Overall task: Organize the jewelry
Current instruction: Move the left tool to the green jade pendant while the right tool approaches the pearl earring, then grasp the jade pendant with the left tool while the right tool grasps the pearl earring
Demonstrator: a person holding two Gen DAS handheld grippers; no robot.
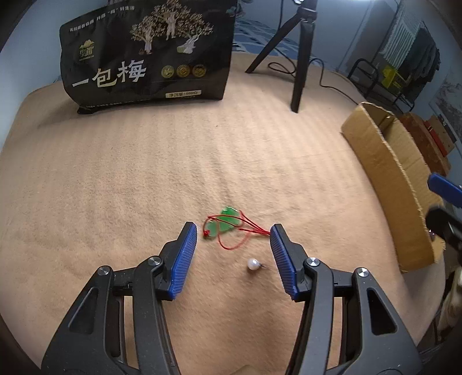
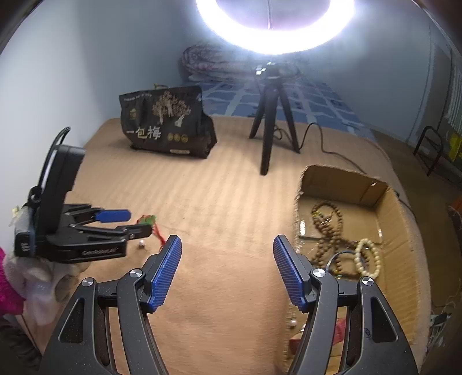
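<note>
A green jade pendant (image 1: pixel 226 222) on a tangled red cord lies on the tan blanket (image 1: pixel 144 173), just ahead of my open left gripper (image 1: pixel 234 230). A small pearl earring (image 1: pixel 253 264) lies between the left fingers, nearer the right one. In the right wrist view the left gripper (image 2: pixel 135 220) hovers over the pendant (image 2: pixel 147 220) and the pearl (image 2: pixel 141 243). My right gripper (image 2: pixel 227 241) is open and empty beside the cardboard box (image 2: pixel 404 236), which holds a brown bead necklace (image 2: pixel 327 228) and a cream bead bracelet (image 2: pixel 368 256).
A black snack bag (image 1: pixel 147 54) stands at the back left. A black tripod (image 1: pixel 300 57) with a ring light (image 2: pixel 274 26) and cable stands at the back. The cardboard box (image 1: pixel 384 184) sits at the blanket's right edge. Shelves and clutter lie beyond it.
</note>
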